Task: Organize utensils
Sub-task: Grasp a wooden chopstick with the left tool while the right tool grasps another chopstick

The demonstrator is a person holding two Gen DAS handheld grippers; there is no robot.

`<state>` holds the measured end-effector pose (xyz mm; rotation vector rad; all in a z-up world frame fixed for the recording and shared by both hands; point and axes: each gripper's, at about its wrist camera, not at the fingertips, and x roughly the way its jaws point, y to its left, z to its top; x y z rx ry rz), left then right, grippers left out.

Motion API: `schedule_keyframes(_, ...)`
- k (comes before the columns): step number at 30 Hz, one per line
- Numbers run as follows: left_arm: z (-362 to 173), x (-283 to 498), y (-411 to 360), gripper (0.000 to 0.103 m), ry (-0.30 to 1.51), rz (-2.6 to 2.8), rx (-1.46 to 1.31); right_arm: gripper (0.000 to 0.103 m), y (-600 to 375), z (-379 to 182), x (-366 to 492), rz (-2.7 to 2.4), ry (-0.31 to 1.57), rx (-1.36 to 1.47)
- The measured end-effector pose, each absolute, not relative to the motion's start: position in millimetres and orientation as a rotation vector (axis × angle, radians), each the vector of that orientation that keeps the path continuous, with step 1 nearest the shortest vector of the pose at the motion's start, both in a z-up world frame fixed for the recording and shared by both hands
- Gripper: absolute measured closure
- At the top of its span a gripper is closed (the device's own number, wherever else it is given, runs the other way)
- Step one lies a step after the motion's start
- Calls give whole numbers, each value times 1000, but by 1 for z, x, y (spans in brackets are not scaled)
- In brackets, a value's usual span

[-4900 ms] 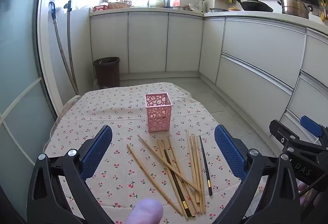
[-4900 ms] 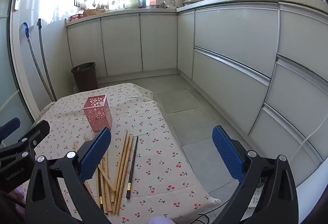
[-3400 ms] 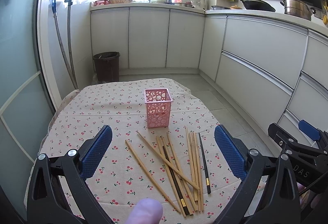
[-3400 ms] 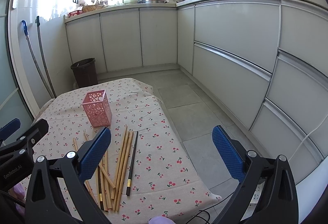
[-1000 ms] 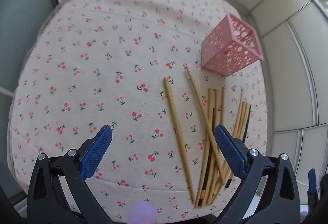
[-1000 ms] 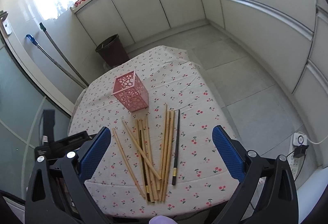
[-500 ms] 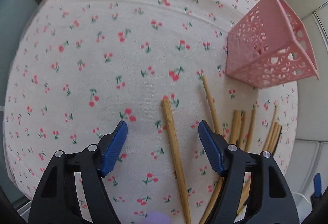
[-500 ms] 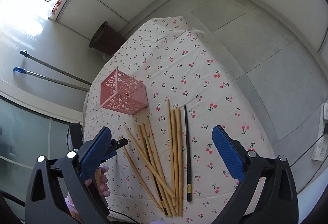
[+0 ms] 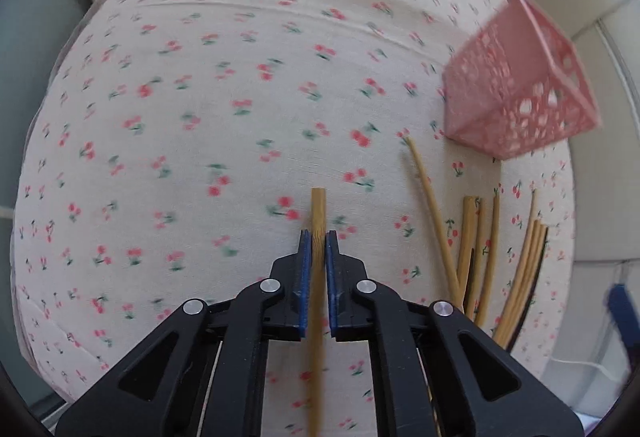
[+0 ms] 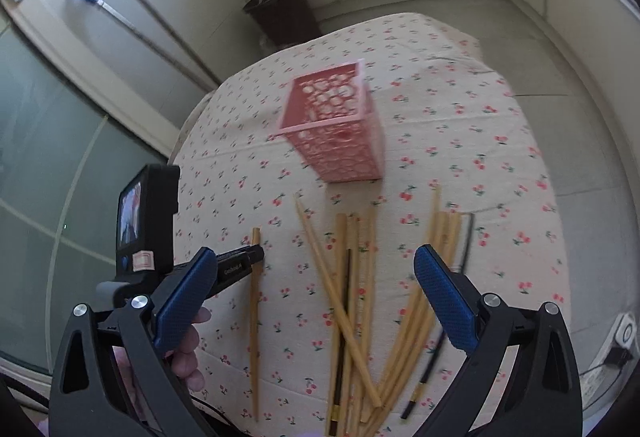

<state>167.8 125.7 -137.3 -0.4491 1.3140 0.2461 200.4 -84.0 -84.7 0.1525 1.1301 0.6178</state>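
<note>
A chopstick point(image 9: 318, 221) is being clamped between the blue pads of the left gripper point(image 9: 318, 237), low in the centre of the left wrist view; the jaws are being held narrow on it near its far end, and its tip is poking out just past the pads. In the right wrist view the same chopstick point(image 10: 254, 301) is being seen at lower left, lying along the tablecloth point(image 10: 460, 109) and apparently not yet lifted, though contact with the cloth cannot be told for certain.

The right gripper point(image 10: 316, 301) is being held wide and empty at the bottom of its own view, above the pile point(image 10: 372, 301) of chopsticks in the lower centre. That pile is lying well apart from the clamped one. Roughly ten pale sticks are being counted in it, some crossed over others, plus two dark ones, one at the pile's right edge and one buried in the middle; overlap and blur are making the count uncertain.

Farther up, one basket point(image 10: 340, 133) is standing upright in the upper centre, just beyond the pile's far ends. Nothing is being shown inside it, so the task is being judged as barely begun: the first chopstick is gripped, and all of them are left to be put in.
</note>
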Motion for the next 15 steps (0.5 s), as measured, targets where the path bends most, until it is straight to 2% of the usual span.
schedule_keyframes(1,-129,163,138,97,1298,244,-485,14,-72,-88,202,625,1136,127)
schedule_keyframes(3,-108,154,158,97,1251,244,-515,35,-45,-97,207,607,1138,30)
schedule_keyframes(5,-81,144,175,97,1181,267,-498,44,-23,-108,211,575,1140,-58)
schedule_keyframes(10,-40,134,210,96,1050,263,-518,45,13,-138,214,549,1205,-174)
schedule_keyframes(15,-39,138,215,95,1028,190,-574,45,31,-159,225,502,1252,-216)
